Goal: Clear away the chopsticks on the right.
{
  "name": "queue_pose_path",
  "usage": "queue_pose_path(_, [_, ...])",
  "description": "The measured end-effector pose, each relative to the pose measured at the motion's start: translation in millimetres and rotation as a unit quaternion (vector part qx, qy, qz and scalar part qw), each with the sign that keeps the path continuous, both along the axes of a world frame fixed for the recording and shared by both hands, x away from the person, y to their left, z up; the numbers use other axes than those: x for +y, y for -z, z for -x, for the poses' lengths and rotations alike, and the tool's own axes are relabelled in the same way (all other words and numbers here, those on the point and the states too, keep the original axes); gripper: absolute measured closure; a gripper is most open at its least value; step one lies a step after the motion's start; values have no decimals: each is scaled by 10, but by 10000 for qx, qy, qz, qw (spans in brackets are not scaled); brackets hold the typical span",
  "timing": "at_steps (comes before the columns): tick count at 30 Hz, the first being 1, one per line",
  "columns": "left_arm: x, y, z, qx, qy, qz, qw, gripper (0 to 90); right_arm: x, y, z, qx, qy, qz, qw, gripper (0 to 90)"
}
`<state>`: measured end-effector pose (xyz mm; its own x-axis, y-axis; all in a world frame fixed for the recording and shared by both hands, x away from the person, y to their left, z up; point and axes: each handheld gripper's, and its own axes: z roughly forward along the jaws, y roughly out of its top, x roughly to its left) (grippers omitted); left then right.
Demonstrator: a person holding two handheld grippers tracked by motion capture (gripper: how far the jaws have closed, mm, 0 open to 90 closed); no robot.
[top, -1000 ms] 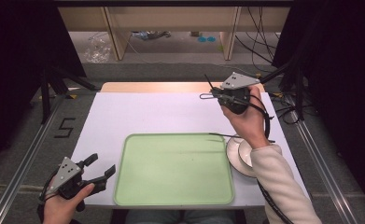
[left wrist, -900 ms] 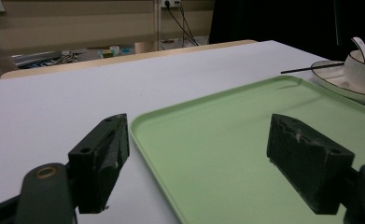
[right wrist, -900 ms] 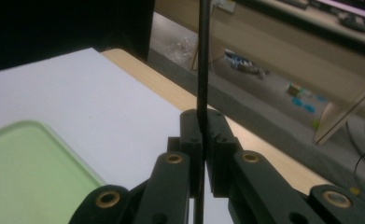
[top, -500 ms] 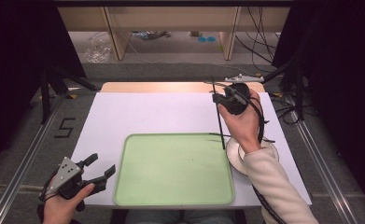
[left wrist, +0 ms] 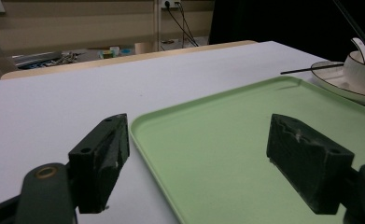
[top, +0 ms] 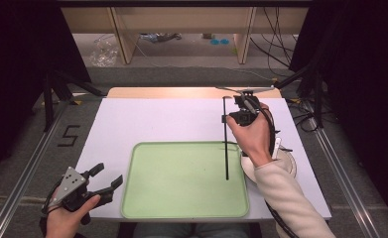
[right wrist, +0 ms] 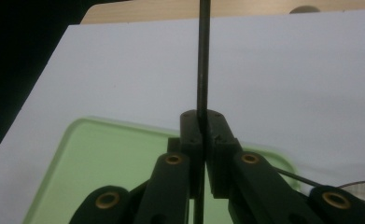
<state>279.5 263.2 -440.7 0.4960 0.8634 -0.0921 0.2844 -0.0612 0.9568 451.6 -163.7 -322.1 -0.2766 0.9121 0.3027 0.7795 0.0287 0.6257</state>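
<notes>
At the lower left of the high view, the left gripper rests in a hand over the near left corner of the white sheet, its jaws standing wide apart with nothing between them. In the left gripper view the two black jaws frame the near left corner of the green tray, one jaw over the white sheet and the other over the tray.

The tray lies in the lower middle of the high view, flat on the sheet.

Right of centre, a thin black stick runs straight down the frame, from the upper middle of the sheet to a point over the tray's right part. The right gripper is clamped on it near its upper end, held in a hand at the upper right. In the right gripper view the jaws are pressed together on the stick, which rises to the top edge.

At the lower right, a white bowl on a plate sits just beside the tray's right edge, partly behind the sleeve. A second black stick lies across the plate's rim.
</notes>
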Motion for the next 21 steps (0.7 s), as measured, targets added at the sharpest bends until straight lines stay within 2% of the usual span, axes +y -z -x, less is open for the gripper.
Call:
queue_pose_path(1, [-1, 0, 0, 2, 0, 3, 10000, 212, 24, -4, 13, 221, 108, -20, 9997, 879])
queue_pose_path(3, [-1, 0, 0, 0, 2, 3, 10000, 212, 31, 24, 7, 336, 122, -33, 9994, 879])
queue_pose_path(5, [0, -2, 2, -3, 1, -4, 10000, 212, 70, 41, 2, 565, 237, -50, 9981, 879])
queue_pose_path(6, [0, -2, 2, -3, 2, -4, 10000, 212, 81, 56, 2, 635, 262, -73, 9976, 879])
queue_pose_path(8, [-1, -1, 2, -3, 2, 2, 10000, 212, 81, 117, -16, 597, 158, -12, 9981, 879])
queue_pose_path(9, [0, -2, 1, -3, 2, -2, 10000, 212, 90, 130, -12, 741, 163, 21, 9971, 879])
queue_pose_path(10, [0, -1, 1, -3, 4, 4, 10000, 212, 115, 131, -5, 1012, 301, 55, 9944, 879])
queue_pose_path(11, [0, -1, 1, 0, 7, 0, 10000, 212, 107, 165, -8, 1068, 204, 90, 9940, 879])
queue_pose_path(14, [0, -1, 1, -2, 9, 2, 10000, 212, 138, 242, -30, 1368, 292, 128, 9901, 880])
queue_pose_path(15, [0, 0, 1, 3, 6, 3, 10000, 212, 143, 281, -43, 1369, 293, 143, 9900, 880])
queue_pose_path(16, [-1, 0, 0, 1, 6, 5, 10000, 212, 132, 334, -59, 1319, 202, 289, 9906, 880])
queue_pose_path(17, [0, 0, 0, 1, 11, -1, 10000, 212, 148, 369, -67, 1442, 262, 245, 9889, 879])
queue_pose_path(18, [-2, 0, 1, 2, 7, 4, 10000, 212, 171, 381, -64, 1768, 384, 221, 9833, 879])
queue_pose_path(19, [-2, -1, 2, 4, 7, 1, 10000, 212, 157, 447, -84, 1651, 266, 311, 9854, 879])
queue_pose_path(21, [-2, 1, 1, 4, 10, 2, 10000, 212, 179, 515, -99, 1857, 336, 312, 9815, 880])
